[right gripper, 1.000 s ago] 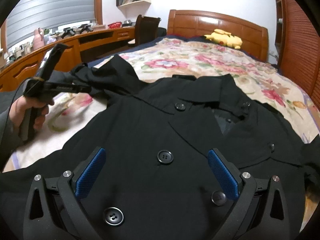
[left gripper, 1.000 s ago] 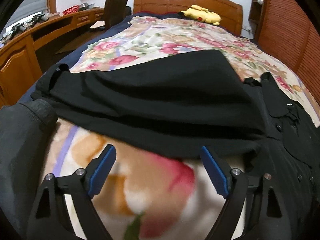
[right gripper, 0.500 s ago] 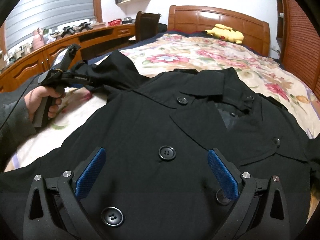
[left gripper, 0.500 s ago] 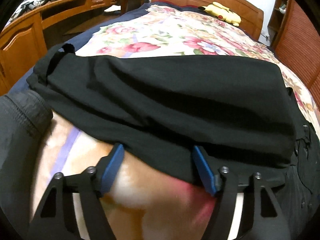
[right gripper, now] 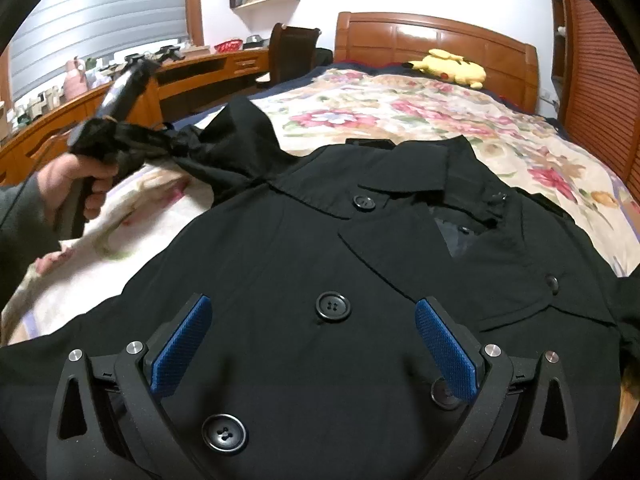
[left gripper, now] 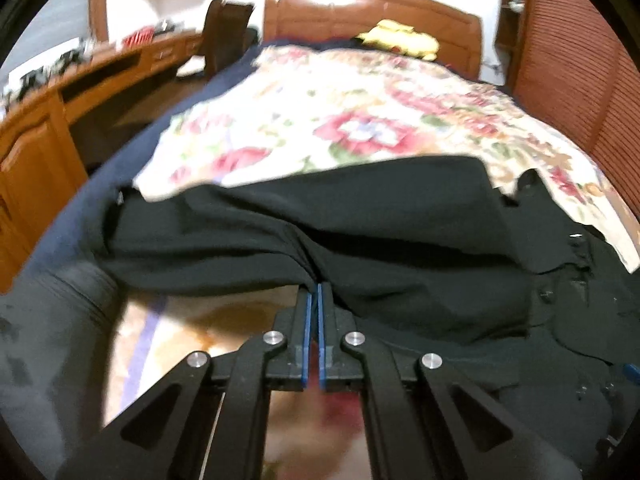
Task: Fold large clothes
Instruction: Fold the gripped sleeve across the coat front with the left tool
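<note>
Since a second ago the left gripper (left gripper: 313, 292) has closed its wide-spread jaws onto the near edge of the black coat's sleeve (left gripper: 304, 240) and lifted it off the bedspread, the blue pads now pressed together with a pinch of cloth between them and folds of fabric running up from the tips toward 12 o'clock; the right gripper (right gripper: 316, 344) has not shifted. The black coat (right gripper: 280, 264) lies front-up on the floral bedspread (right gripper: 420, 112), collar toward the headboard, filling the lower half of the right wrist view; its buttons (right gripper: 333, 306) run down the middle, one sitting just between the right gripper's blue pads (right gripper: 182, 344), which stand spread wide above the cloth and hold nothing. At 10 o'clock in that view a hand (right gripper: 76, 184) grips the handle of the left gripper, blurred, with the sleeve bunched at its tips and drawn up clear of the bed; a dark cuff covers the wrist. In the left wrist view the sleeve stretches across the middle of the frame, the coat body at 3 o'clock, bare bedspread below the jaws at 6 o'clock. A yellow plush toy (right gripper: 448, 66) rests against the wooden headboard (right gripper: 432, 36) at 1 o'clock; a wooden desk (right gripper: 192, 72) with clutter and a dark chair (right gripper: 292, 52) run along 10 to 11 o'clock, and slatted wooden doors (right gripper: 596, 80) stand at 2 o'clock.
</note>
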